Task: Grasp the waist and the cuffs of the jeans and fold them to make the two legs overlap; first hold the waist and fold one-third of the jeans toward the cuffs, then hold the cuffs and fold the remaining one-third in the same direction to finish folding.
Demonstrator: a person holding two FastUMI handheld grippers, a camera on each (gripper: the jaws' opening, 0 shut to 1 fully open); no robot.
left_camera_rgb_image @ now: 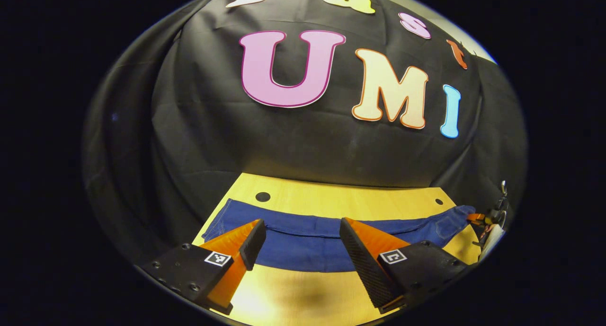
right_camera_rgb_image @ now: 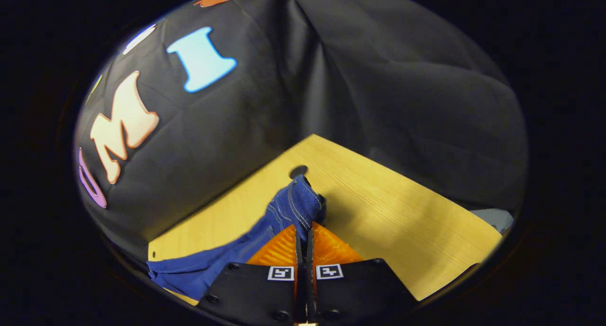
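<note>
In the left gripper view, the jeans (left_camera_rgb_image: 312, 238) lay stretched across the wooden table (left_camera_rgb_image: 331, 198), long axis running side to side, and a lengthwise crease suggested the legs already overlapped. The left gripper (left_camera_rgb_image: 300, 238) hovered above them, jaws wide, holding nothing.

In the right gripper view, the right gripper (right_camera_rgb_image: 304, 229) was clamped tight on one bunched end of the jeans (right_camera_rgb_image: 293, 207); waist or cuffs, I couldn't tell. The thirds looked undone.

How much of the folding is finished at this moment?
The jeans lie long across the table, apparently legs overlapped, so step one looks done. In hand: the right tongs pinch one end of the jeans. The left tongs hang open over the middle. Both one-third folds remain.
</note>
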